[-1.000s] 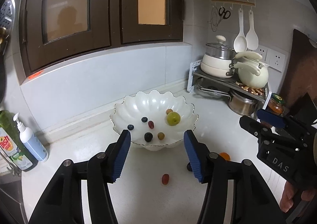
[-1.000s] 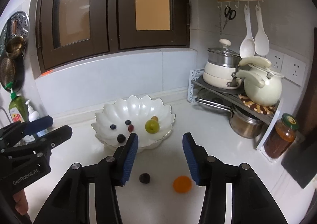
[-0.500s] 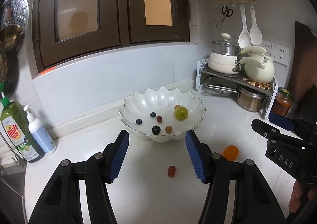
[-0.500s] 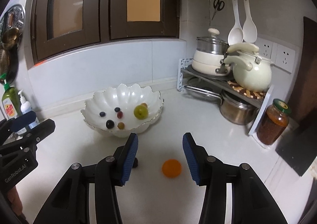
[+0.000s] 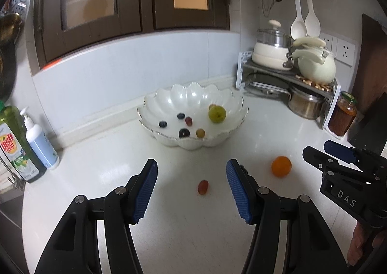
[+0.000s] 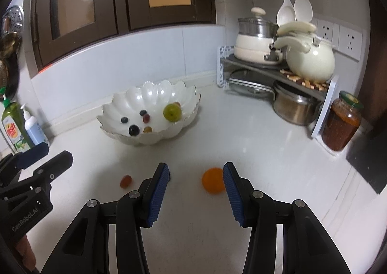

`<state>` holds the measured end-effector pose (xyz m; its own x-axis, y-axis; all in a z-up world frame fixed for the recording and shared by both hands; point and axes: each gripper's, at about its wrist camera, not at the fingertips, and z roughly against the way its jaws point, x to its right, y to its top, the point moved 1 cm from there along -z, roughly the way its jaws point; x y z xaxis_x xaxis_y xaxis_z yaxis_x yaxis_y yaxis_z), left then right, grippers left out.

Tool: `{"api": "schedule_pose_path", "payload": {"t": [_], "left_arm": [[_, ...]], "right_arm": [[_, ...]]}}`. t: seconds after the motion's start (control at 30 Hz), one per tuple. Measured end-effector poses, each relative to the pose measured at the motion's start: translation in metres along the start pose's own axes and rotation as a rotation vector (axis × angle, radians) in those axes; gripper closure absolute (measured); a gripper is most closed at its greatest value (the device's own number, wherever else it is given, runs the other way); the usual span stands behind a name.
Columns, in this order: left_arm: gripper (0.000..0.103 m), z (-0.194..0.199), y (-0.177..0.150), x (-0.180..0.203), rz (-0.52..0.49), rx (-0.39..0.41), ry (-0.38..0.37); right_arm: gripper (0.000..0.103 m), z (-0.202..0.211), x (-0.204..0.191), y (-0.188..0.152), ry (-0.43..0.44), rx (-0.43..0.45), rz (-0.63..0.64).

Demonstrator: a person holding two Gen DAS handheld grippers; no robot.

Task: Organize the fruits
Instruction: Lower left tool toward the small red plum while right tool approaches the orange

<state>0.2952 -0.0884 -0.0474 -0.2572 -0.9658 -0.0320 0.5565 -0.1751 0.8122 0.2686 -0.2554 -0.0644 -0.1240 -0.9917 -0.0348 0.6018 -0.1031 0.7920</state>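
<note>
1. Left tool [image 5: 192, 177] hanging over counter [image 5: 169, 237], fingers apart, gripping nothing; red grape [image 5: 203, 187] lying between them.
2. Right tool [image 6: 195, 177] standing apart, empty; orange [image 6: 212, 180] sitting beside its right finger.
3. Bowl [image 6: 154, 139] sitting farther back, holding fruits.

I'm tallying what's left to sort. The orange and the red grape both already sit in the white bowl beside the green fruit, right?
Not quite. The orange and the red grape lie on the counter in front of the white bowl, as both wrist views show. The green fruit is in the bowl.
</note>
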Motion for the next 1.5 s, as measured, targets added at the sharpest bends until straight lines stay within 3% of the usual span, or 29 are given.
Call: {"api": "schedule_pose_path", "payload": {"t": [0.1, 0.87, 1.5], "left_arm": [[0.044, -0.007, -0.006, 0.000, 0.007, -0.026, -0.001], [0.051, -0.067, -0.033, 0.012, 0.022, -0.170, 0.012], [0.056, -0.112, -0.040, 0.016, 0.020, -0.238, 0.036]], "right_arm": [[0.042, -0.004, 0.002, -0.004, -0.013, -0.004, -0.004], [0.042, -0.060, 0.021, -0.024, -0.034, -0.128, -0.033], [0.042, -0.106, 0.034, -0.027, -0.024, -0.206, -0.055]]}}
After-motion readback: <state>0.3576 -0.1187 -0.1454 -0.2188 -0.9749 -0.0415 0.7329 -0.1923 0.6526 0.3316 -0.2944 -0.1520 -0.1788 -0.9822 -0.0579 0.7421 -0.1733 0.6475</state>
